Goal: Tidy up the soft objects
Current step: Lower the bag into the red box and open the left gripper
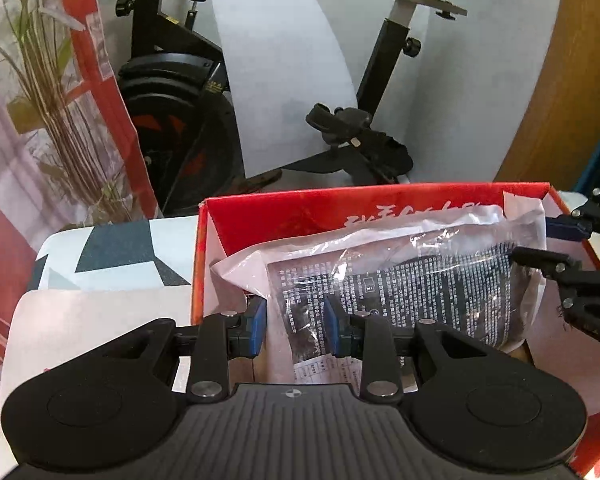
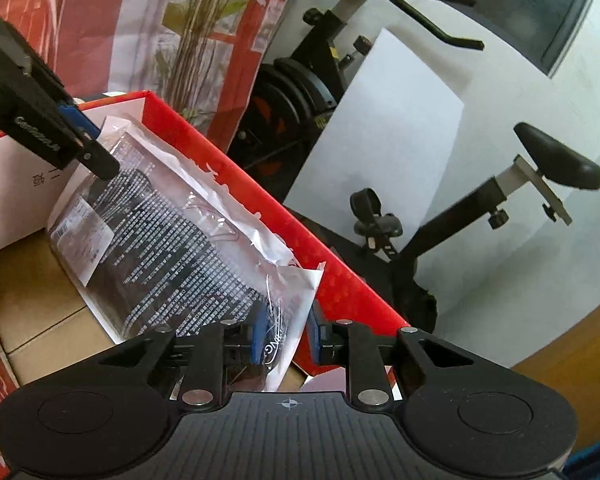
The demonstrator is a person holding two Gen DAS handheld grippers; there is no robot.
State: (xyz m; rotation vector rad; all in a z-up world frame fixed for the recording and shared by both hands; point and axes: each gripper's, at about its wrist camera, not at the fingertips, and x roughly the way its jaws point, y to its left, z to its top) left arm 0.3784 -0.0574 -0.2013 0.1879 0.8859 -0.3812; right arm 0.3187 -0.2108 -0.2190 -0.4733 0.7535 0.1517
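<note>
**Plastic-wrapped package held over the red box by both tongs**

At the far left of the left wrist view, a leafy green plant (image 1: 56,92) was seen in front of a red-and-white patterned cloth (image 1: 4,240), and a black exercise bike (image 1: 180,92) was seen behind it against the white wall. A patterned white, grey and teal surface (image 1: 112,256) lay just left of the red cardboard box (image 1: 300,206).

The left tongs (image 1: 296,322) were set partly apart, their blue pads placed on either side of the near edge of the clear plastic package with dark printed contents (image 1: 404,280); whether the film was actually pinched could not be told. The package was found inside the box, leaned towards the far red wall. At the right edge of that view, the right tongs (image 1: 540,240) were seen at the package's far corner.

In the right wrist view, the left tongs (image 2: 96,152) were seen at the package's upper end. The package (image 2: 172,240) lay slanted along the red wall (image 2: 260,200), above the box's brown cardboard floor (image 2: 32,312). The right tongs (image 2: 286,330) were set around the package's white lower corner with a gap left between the pads, so no firm clamp could be confirmed. The bike's black saddle (image 2: 560,160) was seen at the right.
</note>
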